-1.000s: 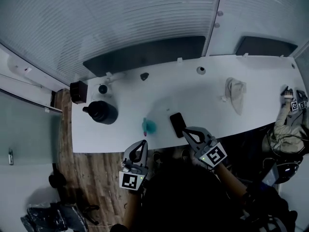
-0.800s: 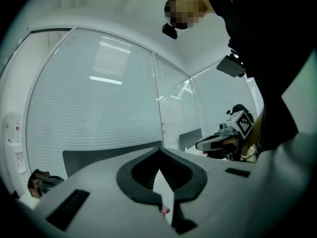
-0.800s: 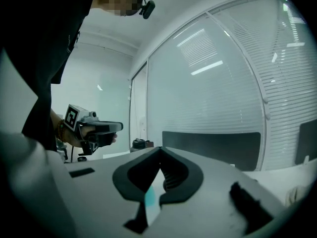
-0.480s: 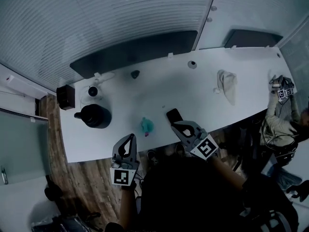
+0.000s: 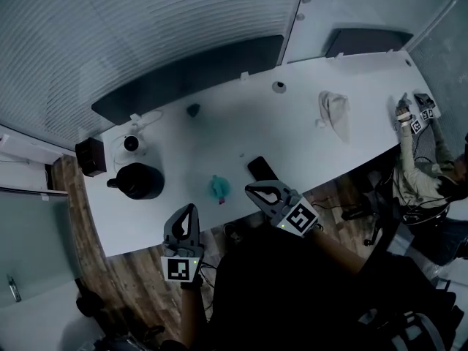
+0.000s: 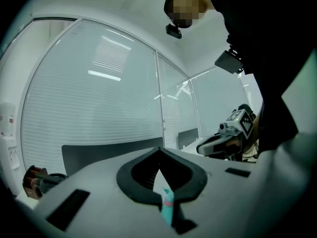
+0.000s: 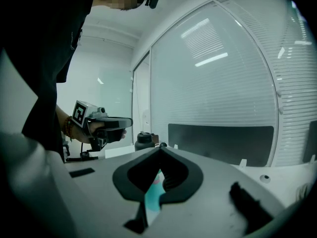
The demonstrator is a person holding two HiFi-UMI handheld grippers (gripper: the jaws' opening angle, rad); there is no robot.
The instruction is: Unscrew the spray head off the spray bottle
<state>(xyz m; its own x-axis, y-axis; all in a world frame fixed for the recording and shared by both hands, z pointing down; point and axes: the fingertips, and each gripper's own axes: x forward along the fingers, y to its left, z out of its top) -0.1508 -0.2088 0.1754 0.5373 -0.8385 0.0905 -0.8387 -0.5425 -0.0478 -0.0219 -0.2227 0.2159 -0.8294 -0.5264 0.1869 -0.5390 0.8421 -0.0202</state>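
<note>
Held the left tool (image 5: 189, 210) fully closed, jaws pressed together with nothing between them, level at the near edge of the white bench (image 5: 219, 134). Held the right tool (image 5: 252, 189) closed and empty as well, tipped slightly downward, close to a black phone (image 5: 262, 169) lying on the bench. Touched nothing with either tool. Left the teal spray bottle (image 5: 218, 189) standing upright near the bench's front edge, between the two tool tips and apart from both, with the spray head (image 6: 166, 194) on it above a pink band. Showed the spray bottle through the slit under the closed jaws in both gripper views. Had a black jug (image 5: 139, 180) off to the left and a crumpled cloth (image 5: 333, 112) far to the right
</note>
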